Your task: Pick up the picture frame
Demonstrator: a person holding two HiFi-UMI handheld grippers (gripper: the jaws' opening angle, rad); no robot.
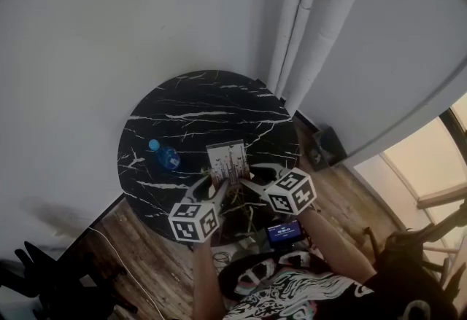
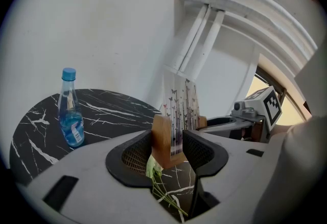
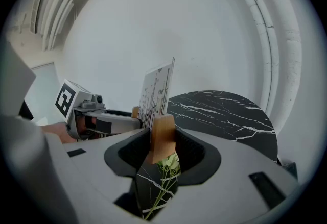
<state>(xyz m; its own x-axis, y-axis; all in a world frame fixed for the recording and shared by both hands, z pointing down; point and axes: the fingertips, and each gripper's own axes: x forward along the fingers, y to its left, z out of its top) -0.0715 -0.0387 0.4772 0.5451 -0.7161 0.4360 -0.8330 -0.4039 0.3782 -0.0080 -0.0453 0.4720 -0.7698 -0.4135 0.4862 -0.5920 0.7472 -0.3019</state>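
A round black table (image 1: 182, 103) with white marble veining lies beneath both grippers. Between them the flat picture frame (image 2: 180, 108), printed with thin stems, stands upright. The left gripper (image 2: 171, 149) clamps one wooden end, and the right gripper (image 3: 163, 149) clamps the other. A clear blue-capped water bottle (image 2: 70, 110) stands left of the left gripper. A thin green flower stem (image 3: 164, 179) lies under the jaws.

No legible text anywhere. Bottle (image 2: 70, 116) label too small to read; lit screen (image 1: 284, 231) too blurred.
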